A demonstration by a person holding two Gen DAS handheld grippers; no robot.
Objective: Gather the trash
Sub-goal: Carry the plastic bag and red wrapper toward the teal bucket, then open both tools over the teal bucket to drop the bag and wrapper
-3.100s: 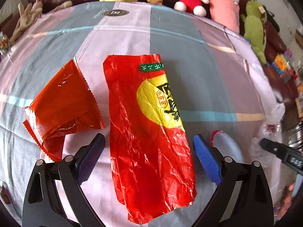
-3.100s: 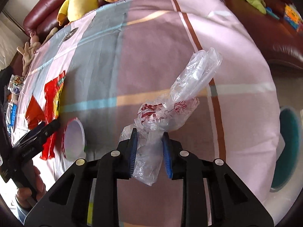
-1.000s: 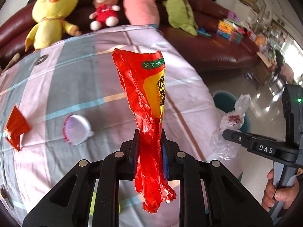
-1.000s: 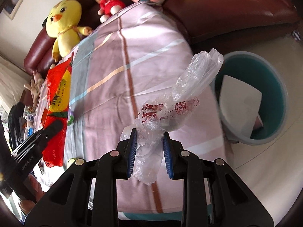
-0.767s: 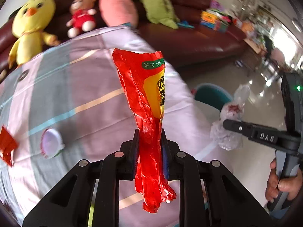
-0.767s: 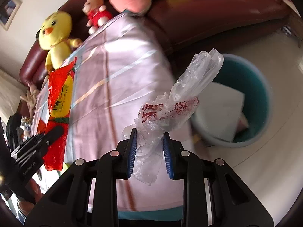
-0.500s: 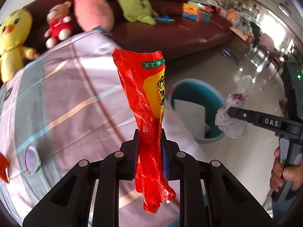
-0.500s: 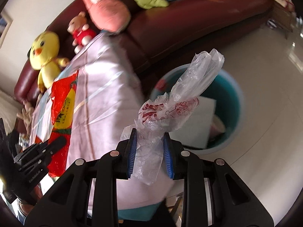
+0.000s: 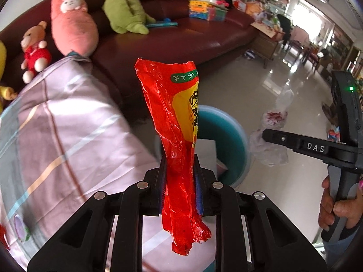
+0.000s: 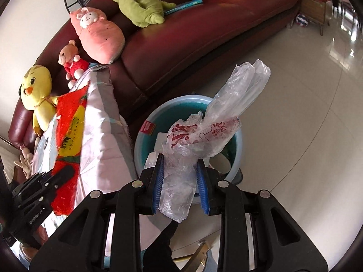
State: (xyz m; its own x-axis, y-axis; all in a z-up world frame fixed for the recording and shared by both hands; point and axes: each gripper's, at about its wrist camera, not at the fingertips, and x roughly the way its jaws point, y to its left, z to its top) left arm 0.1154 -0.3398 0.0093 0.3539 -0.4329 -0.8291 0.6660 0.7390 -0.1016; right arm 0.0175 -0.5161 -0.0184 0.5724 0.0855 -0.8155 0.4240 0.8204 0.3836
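Observation:
My left gripper [image 9: 179, 176] is shut on a long red and yellow snack wrapper [image 9: 177, 122] that stands up between its pads, held past the table's corner toward a teal bin [image 9: 229, 140] on the floor. My right gripper [image 10: 180, 176] is shut on a crumpled clear plastic bag [image 10: 211, 133] with red print, held right over the teal bin [image 10: 145, 145], which holds white paper. The right gripper and its bag [image 9: 272, 136] also show at the right of the left wrist view. The wrapper [image 10: 68, 133] shows at the left of the right wrist view.
A table under a pink, grey and striped cloth [image 9: 56, 140] lies to the left, with a small round lid [image 9: 20, 226] on it. A dark red sofa [image 10: 204, 29] with several plush toys stands behind. Glossy tiled floor [image 10: 306, 104] spreads to the right.
Both grippers have swung right, off the table and toward the bin. The right gripper's bag is now above the bin's opening. Both grips are unchanged.

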